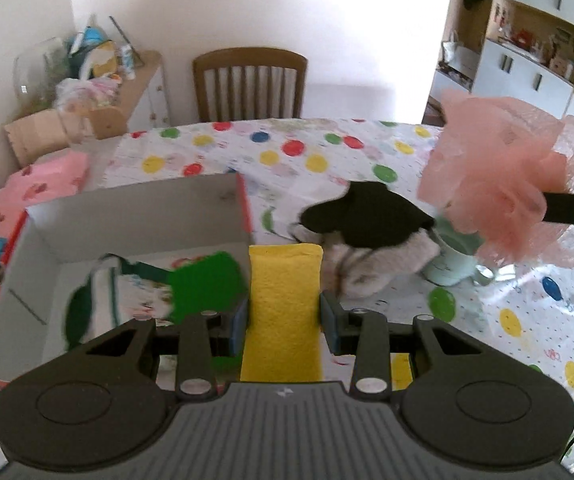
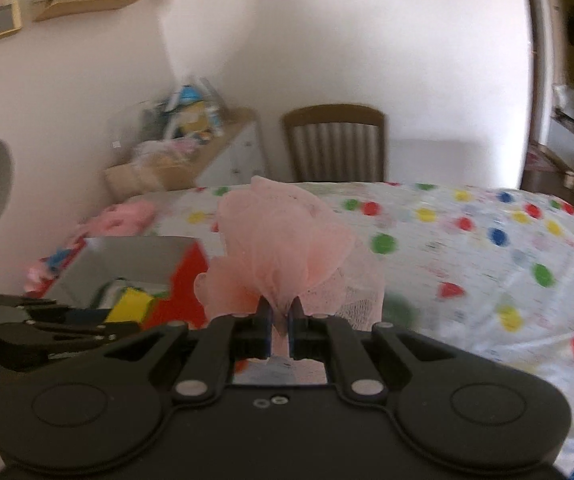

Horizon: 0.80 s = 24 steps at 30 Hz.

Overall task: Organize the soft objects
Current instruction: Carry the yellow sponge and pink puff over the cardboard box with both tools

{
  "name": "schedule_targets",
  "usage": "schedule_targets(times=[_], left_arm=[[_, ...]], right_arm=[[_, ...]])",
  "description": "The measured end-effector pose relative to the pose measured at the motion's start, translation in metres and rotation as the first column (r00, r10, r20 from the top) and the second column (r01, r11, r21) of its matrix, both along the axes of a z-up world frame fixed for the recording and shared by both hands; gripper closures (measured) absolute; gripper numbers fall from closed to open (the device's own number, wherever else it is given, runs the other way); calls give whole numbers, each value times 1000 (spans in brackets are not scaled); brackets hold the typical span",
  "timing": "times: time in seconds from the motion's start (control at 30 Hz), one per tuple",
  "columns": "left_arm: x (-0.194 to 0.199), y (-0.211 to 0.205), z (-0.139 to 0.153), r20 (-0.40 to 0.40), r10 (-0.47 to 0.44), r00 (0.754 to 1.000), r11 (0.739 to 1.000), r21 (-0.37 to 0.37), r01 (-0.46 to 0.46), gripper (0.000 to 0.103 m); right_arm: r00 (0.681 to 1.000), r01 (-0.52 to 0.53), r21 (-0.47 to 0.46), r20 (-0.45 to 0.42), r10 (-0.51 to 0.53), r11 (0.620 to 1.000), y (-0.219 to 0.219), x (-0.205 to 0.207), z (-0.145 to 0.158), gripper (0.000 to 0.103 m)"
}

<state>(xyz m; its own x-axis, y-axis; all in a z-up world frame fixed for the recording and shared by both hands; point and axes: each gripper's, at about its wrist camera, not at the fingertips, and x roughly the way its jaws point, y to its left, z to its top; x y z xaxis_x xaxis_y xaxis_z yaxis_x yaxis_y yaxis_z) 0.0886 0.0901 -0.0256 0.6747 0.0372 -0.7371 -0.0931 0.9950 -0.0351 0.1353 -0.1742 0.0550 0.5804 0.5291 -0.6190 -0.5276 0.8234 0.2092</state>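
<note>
My left gripper (image 1: 283, 320) is shut on a yellow sponge (image 1: 283, 304) and holds it at the right wall of an open cardboard box (image 1: 139, 220). The sponge also shows in the right wrist view (image 2: 129, 303). In the box lie a green sponge (image 1: 207, 284) and a white-green cloth (image 1: 99, 300). My right gripper (image 2: 279, 320) is shut on a pink mesh bath pouf (image 2: 283, 240) and holds it in the air; the pouf also shows at the right of the left wrist view (image 1: 499, 176). A black cloth (image 1: 367, 216) lies on a grey-white plush cloth (image 1: 371, 268) on the table.
A pale green mug (image 1: 453, 264) stands beside the cloths under the pouf. The table wears a balloon-print cloth (image 1: 287, 152). A wooden chair (image 1: 249, 80) stands at the far side. A pink pillow (image 1: 47, 180) and a cluttered cabinet (image 1: 135, 88) are at the left.
</note>
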Motion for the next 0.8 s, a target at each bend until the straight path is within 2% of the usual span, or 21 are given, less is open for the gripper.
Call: schedule_targets(times=[0.33,0.63,0.8], left_arm=[[-13,69,5,3,96,995,995,28,-96,66],[-17,135,-5,-16,199,980,977,79,-198,66],[-13,165,-13,-34,229,973,972,61,-226,66]], right_arm=[[982,-186,-9,21,186,982,99,-13,1,96],[960,-280,-11,-19,280,960,164,-18,-10,96],[946,-323,-30,-37,322,946,194,-21,-20,96]])
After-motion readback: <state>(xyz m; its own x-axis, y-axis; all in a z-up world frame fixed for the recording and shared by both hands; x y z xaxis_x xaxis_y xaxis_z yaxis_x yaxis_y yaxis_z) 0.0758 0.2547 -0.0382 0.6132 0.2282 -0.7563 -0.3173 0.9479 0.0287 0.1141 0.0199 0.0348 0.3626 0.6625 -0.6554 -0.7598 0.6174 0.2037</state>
